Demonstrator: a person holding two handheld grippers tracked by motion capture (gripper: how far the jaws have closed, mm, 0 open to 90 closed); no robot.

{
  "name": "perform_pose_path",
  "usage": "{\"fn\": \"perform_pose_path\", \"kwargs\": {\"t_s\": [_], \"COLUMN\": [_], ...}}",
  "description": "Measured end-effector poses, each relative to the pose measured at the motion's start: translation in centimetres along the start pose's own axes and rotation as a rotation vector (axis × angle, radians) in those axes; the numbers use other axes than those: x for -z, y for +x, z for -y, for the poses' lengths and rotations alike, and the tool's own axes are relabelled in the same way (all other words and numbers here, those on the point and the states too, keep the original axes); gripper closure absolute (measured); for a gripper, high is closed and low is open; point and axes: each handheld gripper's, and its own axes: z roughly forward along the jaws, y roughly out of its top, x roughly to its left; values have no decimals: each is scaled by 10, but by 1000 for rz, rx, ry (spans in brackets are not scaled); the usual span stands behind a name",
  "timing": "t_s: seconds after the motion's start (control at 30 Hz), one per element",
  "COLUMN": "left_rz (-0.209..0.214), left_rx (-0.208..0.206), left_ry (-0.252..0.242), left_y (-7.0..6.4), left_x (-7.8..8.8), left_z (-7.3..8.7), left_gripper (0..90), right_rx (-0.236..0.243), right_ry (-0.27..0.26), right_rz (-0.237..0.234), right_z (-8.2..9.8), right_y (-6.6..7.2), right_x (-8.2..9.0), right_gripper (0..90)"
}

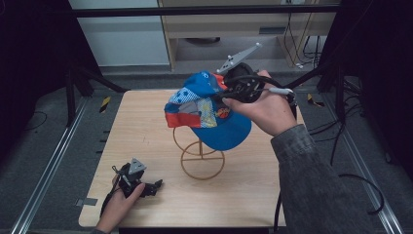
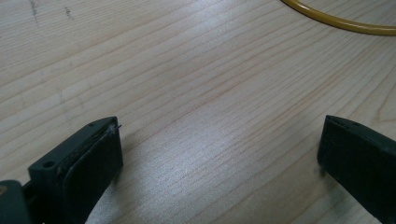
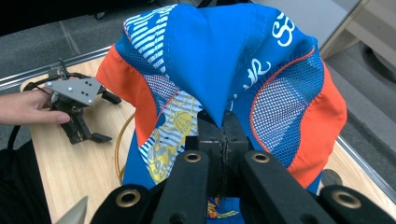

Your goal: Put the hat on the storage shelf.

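Observation:
A blue, orange and white cap hangs above a yellow wire stand in the middle of the wooden table. My right gripper is shut on the cap's fabric at its far right side. In the right gripper view the two jaws pinch a fold of the blue crown, and the right gripper has its pads pressed together on the cloth. My left gripper rests on the table near the front left, its jaws wide apart over bare wood. The left gripper also lies beside a hand in the right gripper view.
The table has a front edge close to my left hand. The stand's ring base curves just beyond the left jaws. Black frame legs and cables lie on the floor to both sides.

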Motion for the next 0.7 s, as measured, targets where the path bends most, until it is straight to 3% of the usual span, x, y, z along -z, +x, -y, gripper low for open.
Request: {"fn": "perform_pose_path", "kwargs": {"t_s": [0.4, 0.7], "left_rz": [3, 4], "left_rx": [-3, -3], "left_ry": [0, 0], "left_y": [0, 0], "left_x": [0, 0], "left_z": [0, 0], "left_gripper": [0, 0], "right_rx": [18, 23], "right_ry": [50, 82], "right_rz": [-42, -55], "right_z": [-10, -11], "right_y": [10, 15], "right_x": [-37, -55], "right_gripper": [900, 899]}}
